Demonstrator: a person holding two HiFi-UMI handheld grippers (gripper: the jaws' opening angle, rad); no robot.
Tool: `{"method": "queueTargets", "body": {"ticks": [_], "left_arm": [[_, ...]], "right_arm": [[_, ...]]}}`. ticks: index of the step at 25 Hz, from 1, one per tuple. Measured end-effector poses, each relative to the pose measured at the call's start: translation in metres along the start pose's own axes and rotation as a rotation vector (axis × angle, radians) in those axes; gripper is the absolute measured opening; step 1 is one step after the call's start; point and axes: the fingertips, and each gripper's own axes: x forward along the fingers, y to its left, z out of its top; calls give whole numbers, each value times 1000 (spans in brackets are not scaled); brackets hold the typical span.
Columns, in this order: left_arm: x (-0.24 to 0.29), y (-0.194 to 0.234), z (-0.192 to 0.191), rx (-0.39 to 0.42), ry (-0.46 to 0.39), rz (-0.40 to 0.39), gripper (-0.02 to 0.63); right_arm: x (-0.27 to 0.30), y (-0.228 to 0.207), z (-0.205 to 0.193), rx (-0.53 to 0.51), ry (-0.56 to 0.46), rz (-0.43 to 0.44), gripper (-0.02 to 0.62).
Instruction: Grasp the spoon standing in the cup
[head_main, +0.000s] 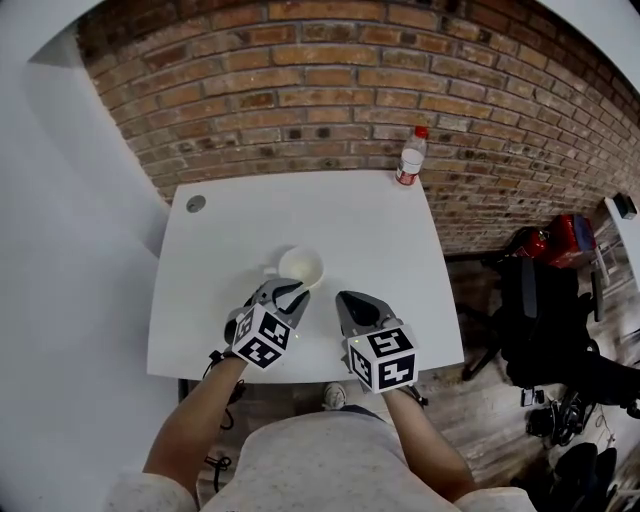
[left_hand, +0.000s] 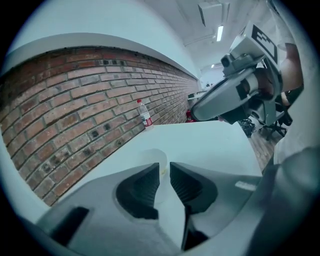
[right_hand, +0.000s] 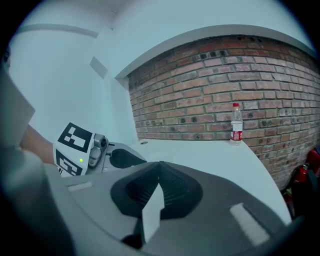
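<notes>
Both grippers sit low at the near edge of the table (head_main: 390, 230), side by side and just apart.

Right gripper (right_hand: 159, 167): jaws pressed together at the tips, nothing in them. It is parked right of the cup and is not lined up on it.

Left gripper (left_hand: 165, 172): jaws slightly parted with a narrow slot between them, and nothing in the slot. It is tilted in toward the cup, tips just short of the near rim.

White cup (head_main: 301, 267): upright just past the left tips, handle stub on its left side. In the left gripper view it shows straight through the slot.

Spoon: I can't confirm it. The head view shows no handle above the rim, only a pale interior. The left gripper view shows a faint yellowish speck at the rim, too small to call. If the spoon is there, it sits low or leans against the wall of the cup.

Farther back: grommet hole (head_main: 196, 203) near the far left corner, a red-capped water bottle (head_main: 410, 157) at the far edge, then the brick wall (head_main: 330, 90).

My read is that the approach is under way and no grasp has been made.

Risks:
- The slot looks too narrow and needs widening before going in. Otherwise a jaw lands on the rim and tips or shoves the light cup.
- The target is poorly seen, so closing could catch the cup wall instead of the spoon handle.
- An off-vertical pull would let the spoon lever the cup over, since nothing braces it.
- The right gripper is close enough to clip the left one if it moves in.
</notes>
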Motion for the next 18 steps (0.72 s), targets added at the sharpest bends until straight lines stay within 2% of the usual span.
{"method": "queueTargets", "body": {"ticks": [3, 13, 18], "left_arm": [[3, 2, 0, 5, 8, 4, 37], [3, 4, 0, -10, 8, 7, 28], [2, 5, 1, -51, -1, 16, 17]], "right_arm": [[5, -3, 0, 0, 6, 10, 8], [16, -2, 1, -2, 14, 33, 8], [17, 3, 3, -7, 15, 38, 8]]}}
